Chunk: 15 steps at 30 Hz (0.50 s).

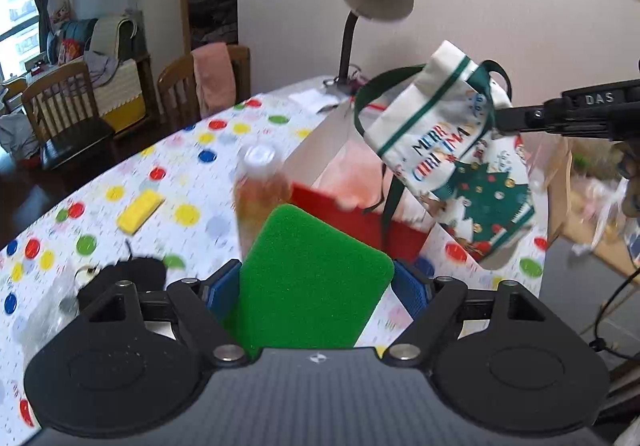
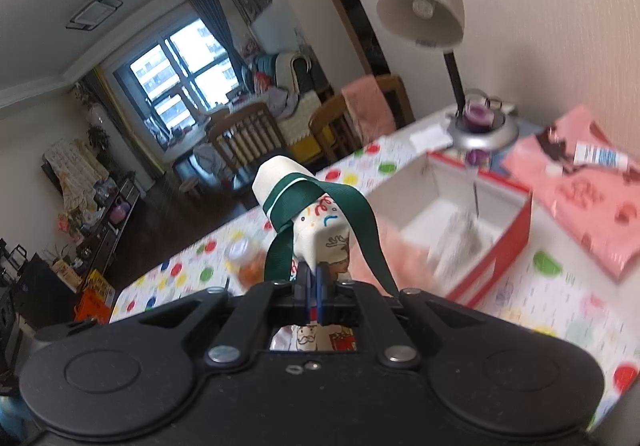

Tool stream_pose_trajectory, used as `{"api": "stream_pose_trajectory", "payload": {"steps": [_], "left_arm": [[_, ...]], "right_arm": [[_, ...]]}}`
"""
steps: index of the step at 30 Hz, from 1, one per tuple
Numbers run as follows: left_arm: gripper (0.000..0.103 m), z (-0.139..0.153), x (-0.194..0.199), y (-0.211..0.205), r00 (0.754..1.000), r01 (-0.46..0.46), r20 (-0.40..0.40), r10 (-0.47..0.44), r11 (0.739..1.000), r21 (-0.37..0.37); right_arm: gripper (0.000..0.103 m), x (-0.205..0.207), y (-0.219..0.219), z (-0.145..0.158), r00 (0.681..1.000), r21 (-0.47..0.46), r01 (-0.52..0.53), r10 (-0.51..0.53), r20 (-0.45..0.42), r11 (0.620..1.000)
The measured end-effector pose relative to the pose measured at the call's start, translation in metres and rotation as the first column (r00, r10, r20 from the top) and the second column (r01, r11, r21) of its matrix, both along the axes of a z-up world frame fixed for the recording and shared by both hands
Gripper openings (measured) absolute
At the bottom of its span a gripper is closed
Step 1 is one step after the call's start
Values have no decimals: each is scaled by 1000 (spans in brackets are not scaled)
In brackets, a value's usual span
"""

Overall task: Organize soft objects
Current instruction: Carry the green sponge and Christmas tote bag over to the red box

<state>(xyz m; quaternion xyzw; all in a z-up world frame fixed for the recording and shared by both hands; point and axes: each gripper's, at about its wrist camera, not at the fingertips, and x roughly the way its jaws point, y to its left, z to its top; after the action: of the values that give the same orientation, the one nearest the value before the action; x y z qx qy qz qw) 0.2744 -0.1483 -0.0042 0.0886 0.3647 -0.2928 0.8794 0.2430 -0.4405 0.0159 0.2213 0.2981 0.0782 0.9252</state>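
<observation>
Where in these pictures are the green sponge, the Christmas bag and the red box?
green sponge point(image 1: 312, 282): left wrist view, middle of its face.
Christmas bag point(image 1: 452, 150): left wrist view, on its printed lettering.
red box point(image 2: 496, 258): right wrist view, on its red outer wall.

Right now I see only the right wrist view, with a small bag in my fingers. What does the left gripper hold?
Observer: The left gripper holds a green sponge between its fingers.
Operator: Is another sponge on the table?
Observer: Yes, a yellow sponge lies flat on the dotted tablecloth, to the left of the bottle.
Operator: Does my bag touch the table?
Observer: No, the Christmas bag hangs in the air from the right gripper.
</observation>
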Motion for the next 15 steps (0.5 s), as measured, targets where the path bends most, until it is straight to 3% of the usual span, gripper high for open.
{"api": "stream_pose_trajectory", "payload": {"steps": [15], "left_arm": [[80,27,68,-95,999,-24,30,25,1000,-2]], "right_arm": [[2,72,-75,11,998,-31,41,-39,45,999]]}}
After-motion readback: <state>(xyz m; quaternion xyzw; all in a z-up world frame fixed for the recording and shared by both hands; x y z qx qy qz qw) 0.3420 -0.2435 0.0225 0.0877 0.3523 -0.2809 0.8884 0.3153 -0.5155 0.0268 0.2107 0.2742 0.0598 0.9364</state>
